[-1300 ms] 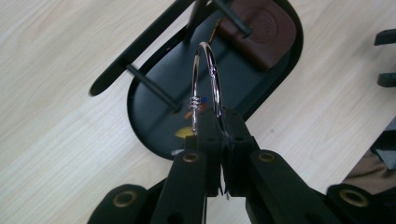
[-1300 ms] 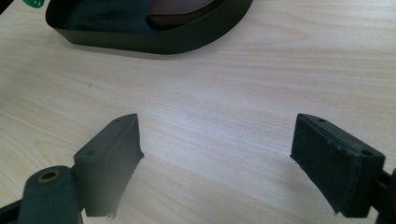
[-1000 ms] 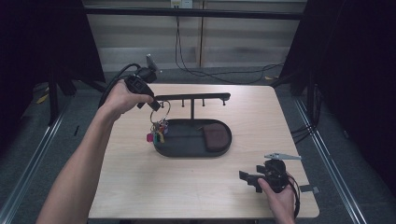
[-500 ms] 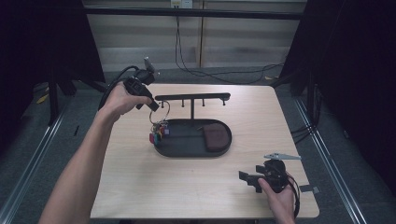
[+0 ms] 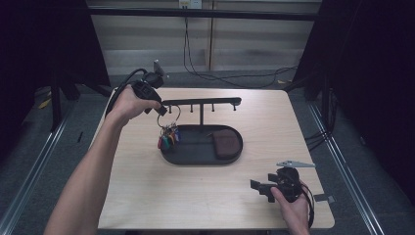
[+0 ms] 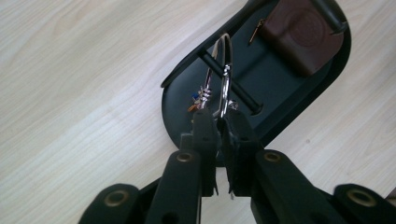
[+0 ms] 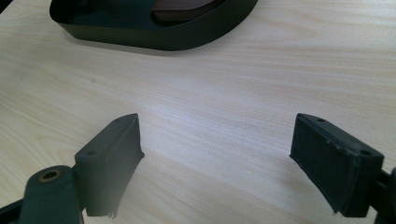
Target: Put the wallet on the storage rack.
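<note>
My left gripper (image 5: pixel 159 109) is shut on a silver key ring (image 5: pixel 169 116) just under the left end of a black hook bar (image 5: pixel 200 103). Several coloured keys (image 5: pixel 168 137) dangle from the ring over the left end of the black oval tray (image 5: pixel 195 160). In the left gripper view the jaws (image 6: pixel 219 126) pinch the ring (image 6: pixel 225 65) above the tray (image 6: pixel 280 79). A brown pouch (image 5: pixel 225 143) lies in the tray's right half. My right gripper (image 5: pixel 260 188) rests open near the table's front right, with bare wood between its jaws (image 7: pixel 217 154).
The hook bar stands on a post rising from the tray's middle. The tray's front rim (image 7: pixel 154 35) lies ahead of the right gripper. Light wooden table (image 5: pixel 195 200) ends close behind the right hand. Cables run across the floor beyond the far edge.
The left gripper has shifted slightly right and back with the ring, carrying the hanging keys a little further over the tray. The right gripper has stayed put.
</note>
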`<state>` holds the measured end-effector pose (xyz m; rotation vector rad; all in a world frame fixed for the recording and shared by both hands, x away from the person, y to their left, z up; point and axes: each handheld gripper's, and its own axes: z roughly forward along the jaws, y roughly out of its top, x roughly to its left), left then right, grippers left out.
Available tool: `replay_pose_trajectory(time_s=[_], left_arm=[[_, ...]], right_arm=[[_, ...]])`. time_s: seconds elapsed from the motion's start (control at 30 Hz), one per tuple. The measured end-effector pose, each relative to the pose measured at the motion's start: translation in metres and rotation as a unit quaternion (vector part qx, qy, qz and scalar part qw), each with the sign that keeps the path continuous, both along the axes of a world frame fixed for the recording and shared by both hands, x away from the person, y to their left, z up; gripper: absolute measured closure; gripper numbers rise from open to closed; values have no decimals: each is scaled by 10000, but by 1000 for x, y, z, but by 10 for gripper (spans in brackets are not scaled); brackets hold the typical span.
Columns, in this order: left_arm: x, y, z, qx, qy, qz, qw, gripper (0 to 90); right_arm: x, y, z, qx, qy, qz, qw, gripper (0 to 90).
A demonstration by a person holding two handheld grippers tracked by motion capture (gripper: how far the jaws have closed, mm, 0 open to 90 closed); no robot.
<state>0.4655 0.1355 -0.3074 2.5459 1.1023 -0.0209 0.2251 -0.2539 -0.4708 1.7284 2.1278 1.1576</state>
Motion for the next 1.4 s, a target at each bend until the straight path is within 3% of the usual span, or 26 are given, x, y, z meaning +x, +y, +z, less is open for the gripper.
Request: replay_pose_trajectory(time_s=[0.17, 0.3, 0.37, 0.5, 0.63, 0.83, 0.93, 1.0, 1.07, 1.17, 1.2, 1.27, 1.4], left_arm=[[1, -1, -1, 65, 24, 63, 10000, 820], [1, -2, -2, 231, 75, 198, 9995, 779], [1, -1, -3, 426, 57, 271, 9987, 739], [0, -1, -2, 419, 168, 224, 9987, 729], [-2, -2, 2, 441, 119, 236, 9987, 713], [-9, 0, 8, 654, 7, 311, 9974, 653], [-13, 3, 11, 784, -58, 486, 9957, 617], [-15, 7, 14, 657, -119, 546, 9963, 574], [-19, 13, 17, 436, -341, 728, 9958, 511], [-24, 23, 18, -107, -351, 638, 9973, 437], [-25, 26, 16, -177, -325, 516, 9980, 423], [-28, 31, 12, -218, -330, 513, 9979, 401], [-33, 45, 4, -524, -250, 661, 9961, 386]], right_arm=[[1, -1, -1, -4, 9, 0, 10000, 162], [1, -1, -1, 3, 35, -1, 10000, 163], [1, -1, -1, 8, 27, 7, 10000, 163], [1, -1, -1, 1, 20, 20, 10000, 163], [1, -2, 0, 20, 45, -22, 10000, 163], [1, -1, -1, 15, 46, -18, 10000, 163], [0, -1, 0, 11, 20, -21, 10000, 163], [-1, -1, 0, 1, 39, -23, 10000, 163], [-2, 0, 1, -5, 3, 10, 10000, 162], [-2, 0, 0, -16, 24, -17, 10000, 161], [-1, 0, 0, -14, 34, -21, 10000, 162], [-1, 0, 0, -22, 49, -32, 10000, 161], [-1, 0, 0, -30, 44, -37, 10000, 162]])
